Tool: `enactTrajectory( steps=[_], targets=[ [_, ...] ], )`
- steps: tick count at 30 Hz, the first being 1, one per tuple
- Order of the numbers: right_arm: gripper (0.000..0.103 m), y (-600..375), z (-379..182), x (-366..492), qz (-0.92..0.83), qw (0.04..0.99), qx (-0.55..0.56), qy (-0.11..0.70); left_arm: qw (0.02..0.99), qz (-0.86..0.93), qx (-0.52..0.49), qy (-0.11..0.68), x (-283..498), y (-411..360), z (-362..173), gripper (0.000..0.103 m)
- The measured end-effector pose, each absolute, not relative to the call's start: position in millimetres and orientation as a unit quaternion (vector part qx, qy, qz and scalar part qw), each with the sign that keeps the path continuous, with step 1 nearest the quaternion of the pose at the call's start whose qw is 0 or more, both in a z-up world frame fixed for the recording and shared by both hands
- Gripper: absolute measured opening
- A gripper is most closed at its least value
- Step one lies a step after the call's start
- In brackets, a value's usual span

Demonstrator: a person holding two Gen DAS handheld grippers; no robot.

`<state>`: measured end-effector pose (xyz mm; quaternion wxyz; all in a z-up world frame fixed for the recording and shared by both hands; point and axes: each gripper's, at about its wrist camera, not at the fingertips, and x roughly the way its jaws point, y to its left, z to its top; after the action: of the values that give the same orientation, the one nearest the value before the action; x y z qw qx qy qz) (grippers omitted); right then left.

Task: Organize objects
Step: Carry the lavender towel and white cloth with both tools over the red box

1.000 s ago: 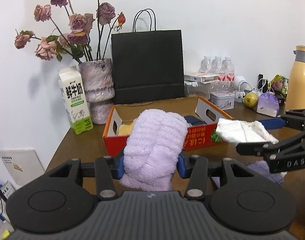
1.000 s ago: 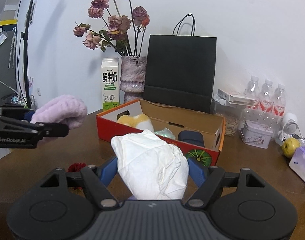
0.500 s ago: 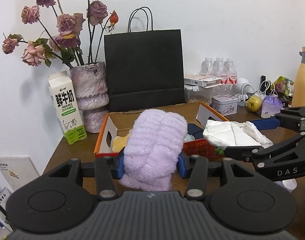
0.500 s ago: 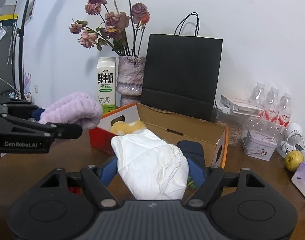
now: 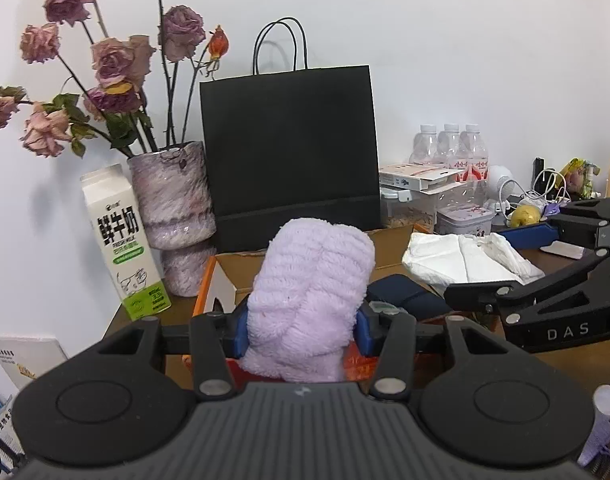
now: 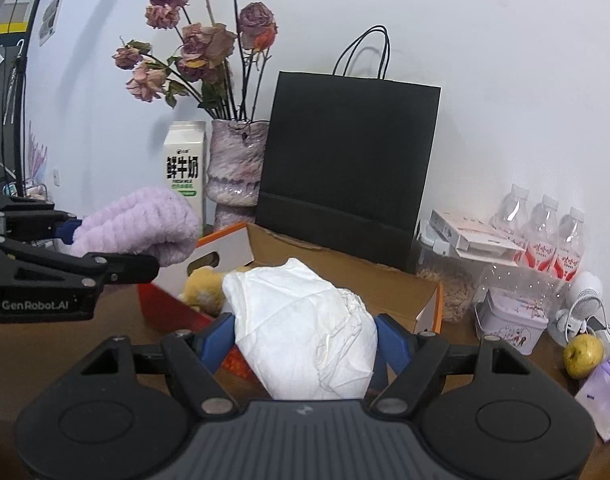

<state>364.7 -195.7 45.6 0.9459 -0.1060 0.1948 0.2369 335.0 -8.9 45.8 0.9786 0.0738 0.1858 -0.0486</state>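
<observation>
Above the box (image 6: 345, 276) I hold both claws closed: left claw (image 5: 303, 330) grips the purple towel (image 5: 313, 300), right claw (image 6: 305, 346) the white cloth (image 6: 301, 320). I should lower each well inside before releasing.

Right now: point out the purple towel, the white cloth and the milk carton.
purple towel (image 5: 313, 292), left wrist view, middle of roll.
white cloth (image 6: 305, 328), right wrist view, bundle centre.
milk carton (image 5: 123, 240), left wrist view, printed front.
</observation>
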Motion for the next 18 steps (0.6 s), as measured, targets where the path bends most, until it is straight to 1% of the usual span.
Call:
enactTrajectory(
  steps=[18],
  targets=[
    [0.075,-192,28,447,0.226,0.945,-0.093,0.218,0.976,-0.05,0.066,0.201,427,-15,33,0.049]
  ],
)
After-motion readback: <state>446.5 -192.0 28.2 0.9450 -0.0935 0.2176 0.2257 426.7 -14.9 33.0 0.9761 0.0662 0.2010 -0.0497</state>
